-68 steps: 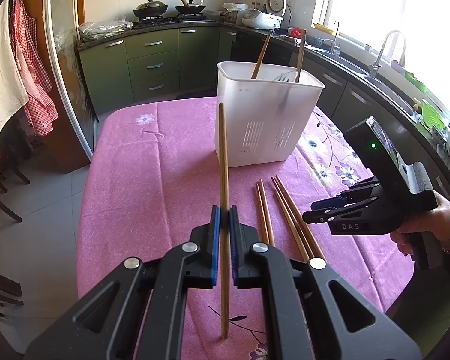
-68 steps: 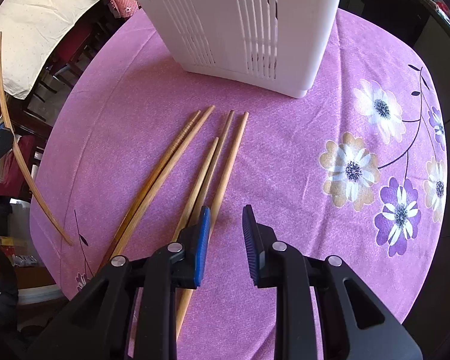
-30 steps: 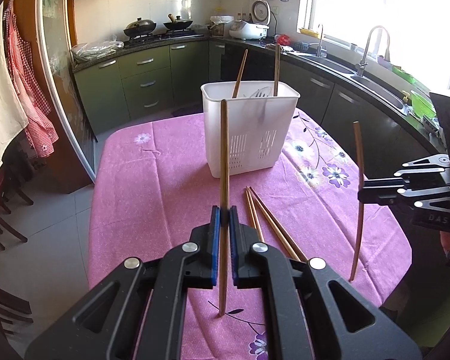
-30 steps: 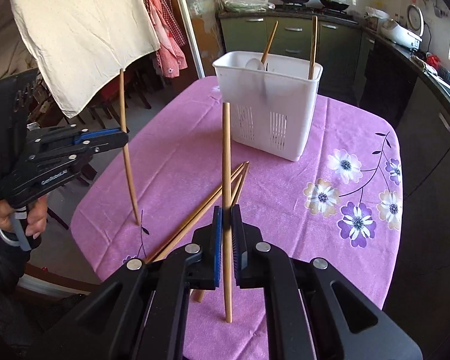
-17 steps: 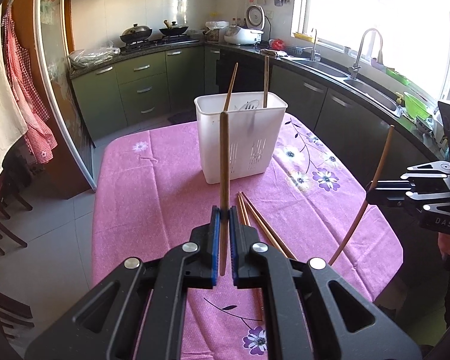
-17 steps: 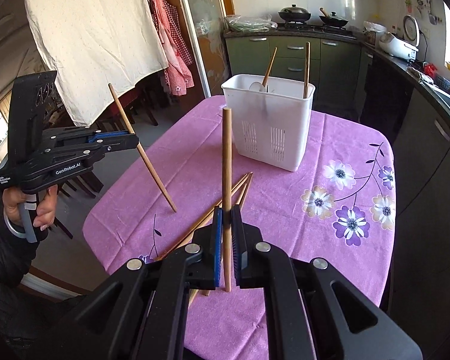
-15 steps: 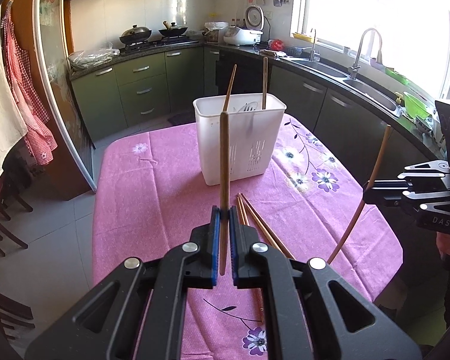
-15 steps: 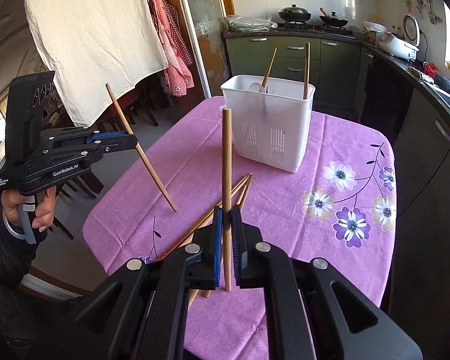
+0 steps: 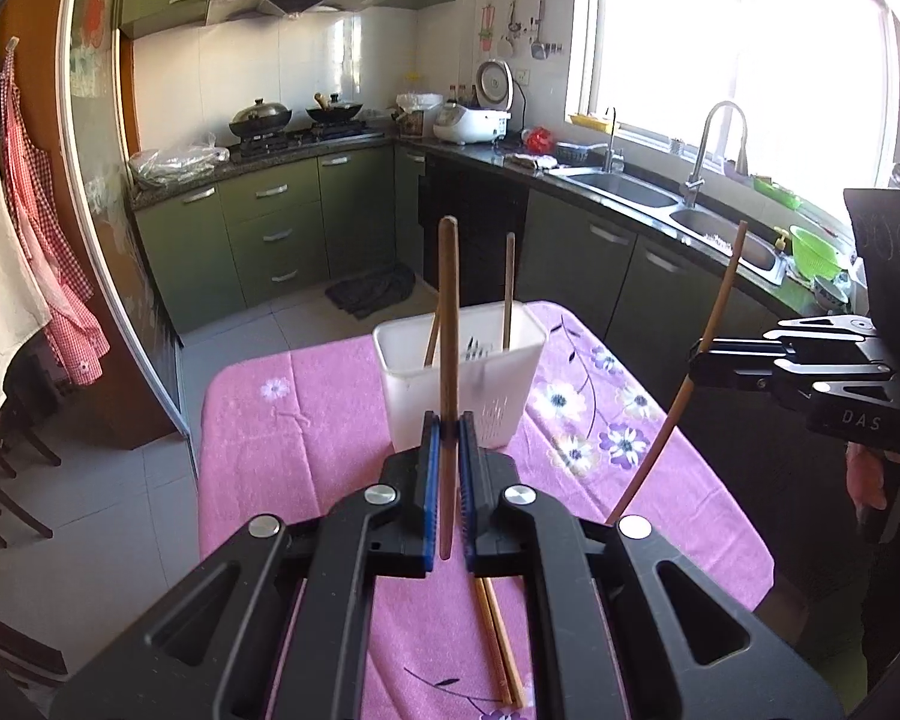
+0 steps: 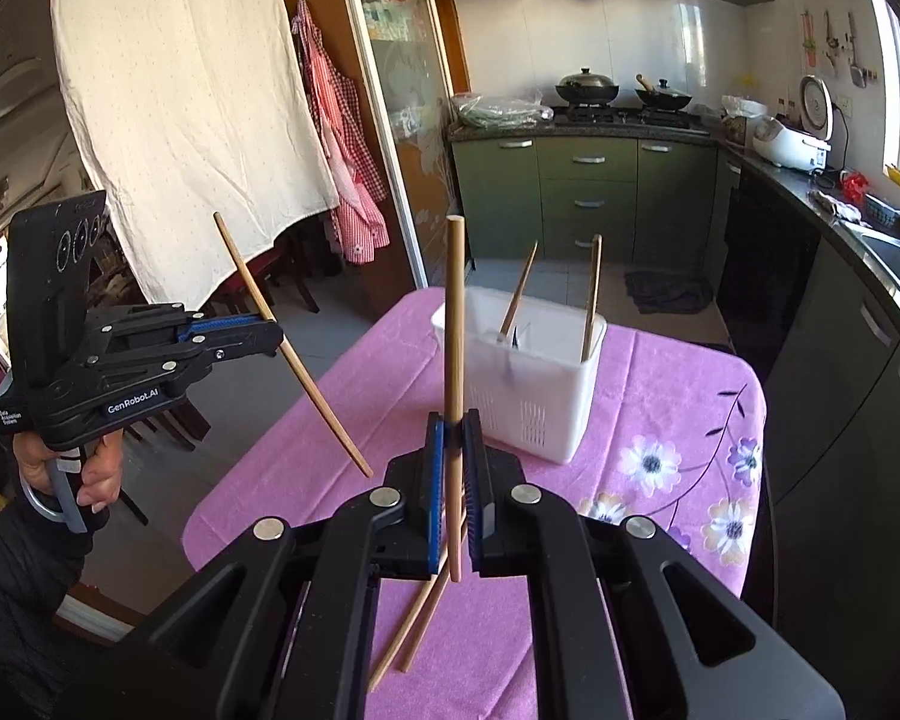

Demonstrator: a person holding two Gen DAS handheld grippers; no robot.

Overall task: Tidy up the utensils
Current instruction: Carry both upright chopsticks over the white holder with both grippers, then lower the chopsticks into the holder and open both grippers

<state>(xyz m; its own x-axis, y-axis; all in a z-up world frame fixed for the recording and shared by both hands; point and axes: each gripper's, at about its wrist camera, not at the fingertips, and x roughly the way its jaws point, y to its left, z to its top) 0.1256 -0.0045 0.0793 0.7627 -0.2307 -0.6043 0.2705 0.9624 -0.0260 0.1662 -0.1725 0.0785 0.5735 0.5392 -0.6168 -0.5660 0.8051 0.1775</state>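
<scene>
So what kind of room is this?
A home kitchen, most likely: black woks on a gas stove, a steel sink with a curved tap, and a white rice cooker on the dark counter.

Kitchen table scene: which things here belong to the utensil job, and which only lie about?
Job:
- left gripper, holding a chopstick
- right gripper, holding another chopstick
- white basket
- loose chopsticks

Not job:
- woks
- rice cooker
- red apron

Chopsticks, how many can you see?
6 that I can see: one in the left gripper, one in the right gripper, two standing in the white basket, two lying on the pink tablecloth. The grippers may hide more.
</scene>
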